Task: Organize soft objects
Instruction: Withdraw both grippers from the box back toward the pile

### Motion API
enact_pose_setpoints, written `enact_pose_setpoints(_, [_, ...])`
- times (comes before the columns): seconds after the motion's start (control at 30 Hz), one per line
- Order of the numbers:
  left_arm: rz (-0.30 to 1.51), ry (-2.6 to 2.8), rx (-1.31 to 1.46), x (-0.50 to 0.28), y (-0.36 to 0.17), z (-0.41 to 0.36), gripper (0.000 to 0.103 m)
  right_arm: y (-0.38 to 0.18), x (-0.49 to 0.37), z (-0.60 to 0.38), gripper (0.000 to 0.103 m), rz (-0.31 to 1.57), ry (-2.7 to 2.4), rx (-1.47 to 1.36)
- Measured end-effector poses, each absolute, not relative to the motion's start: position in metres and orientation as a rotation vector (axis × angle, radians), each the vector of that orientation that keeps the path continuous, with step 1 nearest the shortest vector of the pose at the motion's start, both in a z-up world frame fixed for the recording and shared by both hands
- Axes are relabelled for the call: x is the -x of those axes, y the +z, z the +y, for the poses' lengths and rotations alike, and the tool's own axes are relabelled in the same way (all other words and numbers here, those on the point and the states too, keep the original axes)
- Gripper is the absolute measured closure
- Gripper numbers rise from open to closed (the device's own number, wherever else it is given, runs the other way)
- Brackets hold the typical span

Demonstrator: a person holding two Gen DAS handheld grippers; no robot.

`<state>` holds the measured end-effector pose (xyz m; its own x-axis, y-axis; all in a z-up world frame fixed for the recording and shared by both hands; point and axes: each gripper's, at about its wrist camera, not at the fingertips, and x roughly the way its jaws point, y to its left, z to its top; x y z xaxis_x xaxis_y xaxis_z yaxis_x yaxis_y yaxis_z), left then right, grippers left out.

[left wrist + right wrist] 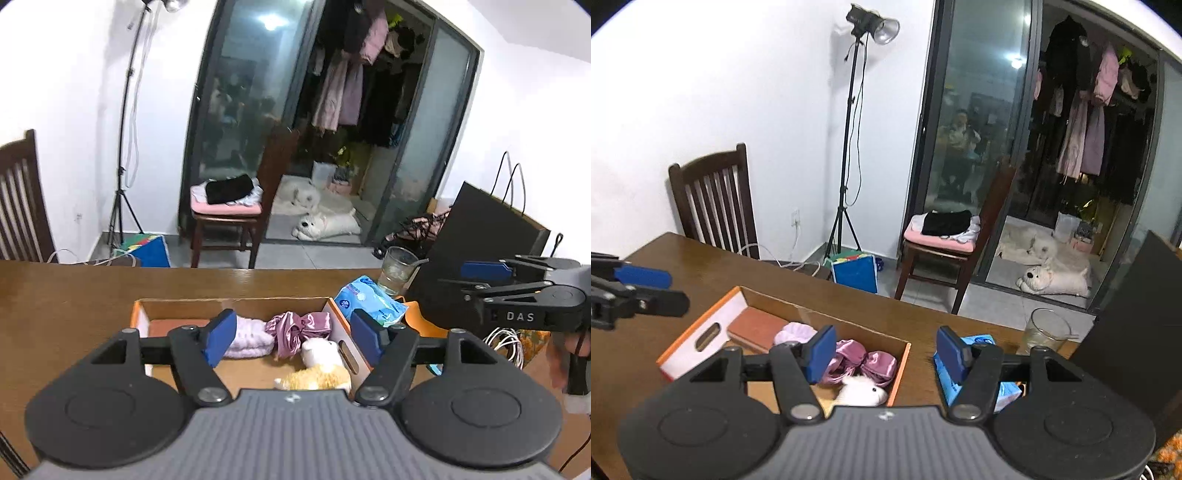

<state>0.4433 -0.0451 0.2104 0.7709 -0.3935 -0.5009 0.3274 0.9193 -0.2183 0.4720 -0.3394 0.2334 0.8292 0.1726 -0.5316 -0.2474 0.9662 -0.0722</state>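
Observation:
An orange-rimmed cardboard box (236, 301) (701, 332) sits on the wooden table (66, 295). Inside lie a pale purple fluffy piece (247, 338) (794, 332), a pink satin scrunchie (299, 328) (864, 363), a white and yellow plush toy (321, 365) (860, 391) and a flat brown item (757, 326). My left gripper (293, 334) hangs open above the box with nothing between its pads. My right gripper (886, 352) is open too, empty, over the box's right edge. Each gripper shows in the other's view, the right (509, 284) and the left (642, 284).
A blue tissue pack (369, 299) (1008, 391) lies just right of the box. Behind it stand a glass (397, 269) (1047, 328) and a black paper bag (480, 236). White cables (506, 343) lie at the right. Wooden chairs stand beyond the table's far edge.

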Motion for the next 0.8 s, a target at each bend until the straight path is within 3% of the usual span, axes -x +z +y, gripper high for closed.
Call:
enact_pose_setpoints(0.17, [0.505,-0.402,0.127,-0.366,0.183,-0.029,0.026,0.221,-0.399,-0.341,0.036,0.463,0.258,0.087])
enact_pose_setpoints(0.47, [0.380,-0.261,0.152,-0.204,0.080,0.003,0.022,0.118,-0.257,-0.346,0.031,0.360,0.339,-0.090])
enact_pose_setpoints(0.67, [0.386,-0.187,0.147,-0.120,0.033,0.017,0.011,0.048,-0.168,-0.332,0.030,0.376,0.362,-0.147])
enact_pose_setpoints(0.73, [0.420,-0.206,0.117,-0.107,0.019,0.016,0.011,0.029,-0.140,-0.331,0.023,0.383,0.378,-0.181])
enact_pose_setpoints(0.8, [0.453,-0.200,0.100,-0.107,0.012,0.013,0.011,0.016,-0.126,-0.330,0.022,0.404,0.403,-0.185])
